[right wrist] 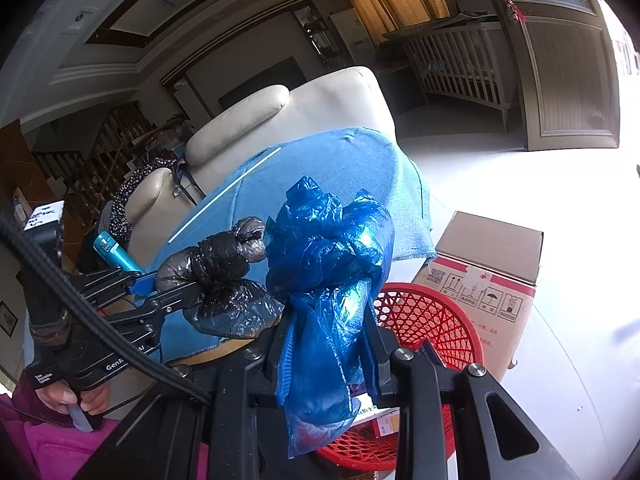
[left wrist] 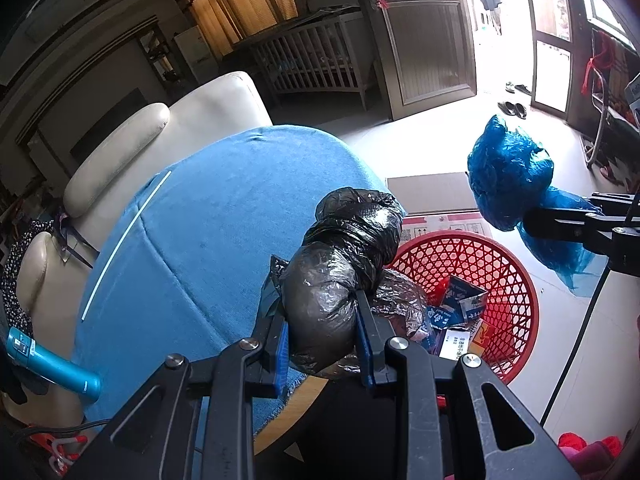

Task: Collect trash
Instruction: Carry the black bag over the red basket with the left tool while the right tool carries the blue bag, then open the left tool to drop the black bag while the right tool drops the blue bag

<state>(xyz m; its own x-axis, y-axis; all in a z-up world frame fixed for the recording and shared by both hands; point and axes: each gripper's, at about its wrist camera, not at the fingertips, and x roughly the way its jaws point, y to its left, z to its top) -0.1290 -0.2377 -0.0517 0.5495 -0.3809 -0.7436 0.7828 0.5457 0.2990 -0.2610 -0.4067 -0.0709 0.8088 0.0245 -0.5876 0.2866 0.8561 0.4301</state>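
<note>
Left jaws clamped on black bag [left wrist: 340, 272], right jaws on blue bag [right wrist: 324, 280]; red basket [left wrist: 516, 280] beneath, writing unreadable

Blown-out daylight floods through the doorway [left wrist: 500, 20] (edges fisheye-warped), interior dim.

Both black metal grippers, the left gripper [left wrist: 322, 344] and the right gripper [right wrist: 328, 360], have blue ridged fingers [left wrist: 281, 354], shiny round silver screws, black cables and white lettering, beside a pink sleeve [right wrist: 60, 448].
</note>
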